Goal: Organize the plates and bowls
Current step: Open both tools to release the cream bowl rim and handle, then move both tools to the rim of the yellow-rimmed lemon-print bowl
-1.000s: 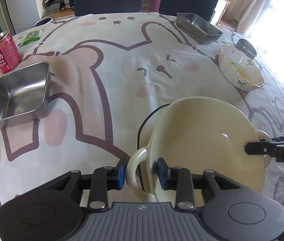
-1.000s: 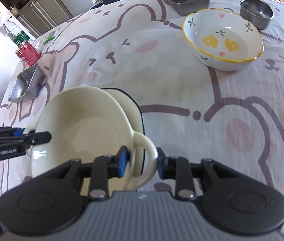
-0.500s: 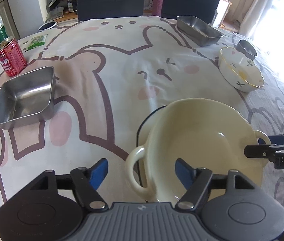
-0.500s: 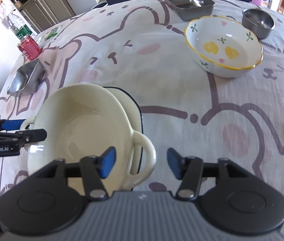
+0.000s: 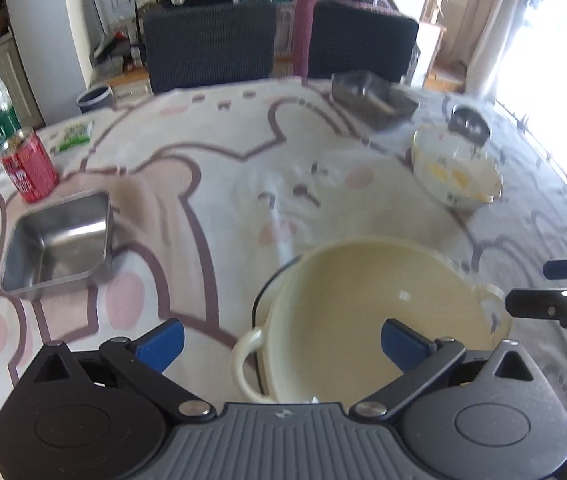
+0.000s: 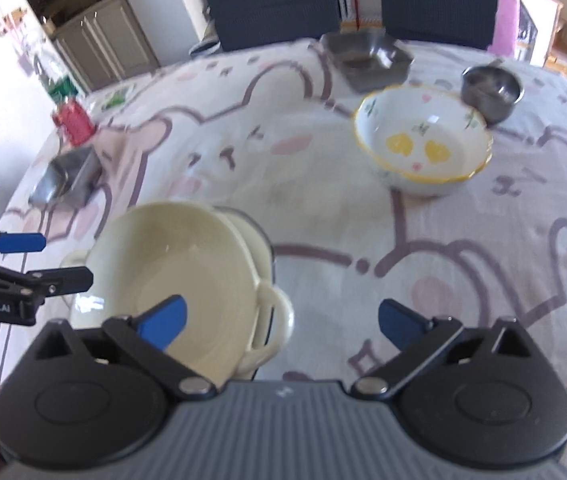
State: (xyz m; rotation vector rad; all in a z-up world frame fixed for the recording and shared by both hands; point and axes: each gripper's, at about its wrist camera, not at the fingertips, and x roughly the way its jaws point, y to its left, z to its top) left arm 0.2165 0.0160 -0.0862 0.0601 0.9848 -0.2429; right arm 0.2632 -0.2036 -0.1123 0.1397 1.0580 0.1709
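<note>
The table carries a bear-print cloth [image 5: 219,184]. The left gripper [image 5: 281,338] and right gripper [image 6: 281,320] both stand wide open, holding nothing. Between them, near the table's near edge, a cream two-handled bowl [image 5: 371,320] sits nested in another. The floral bowl [image 6: 423,152], small steel bowl [image 6: 491,90] and steel trays [image 5: 59,244] are empty.

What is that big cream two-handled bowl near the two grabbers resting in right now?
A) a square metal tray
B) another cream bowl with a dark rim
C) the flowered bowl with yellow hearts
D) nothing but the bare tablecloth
B: the cream two-handled bowl sits nested in a second cream bowl with a dark rim, which peeks out beneath it; both the left gripper and right gripper are open and off it.
</note>
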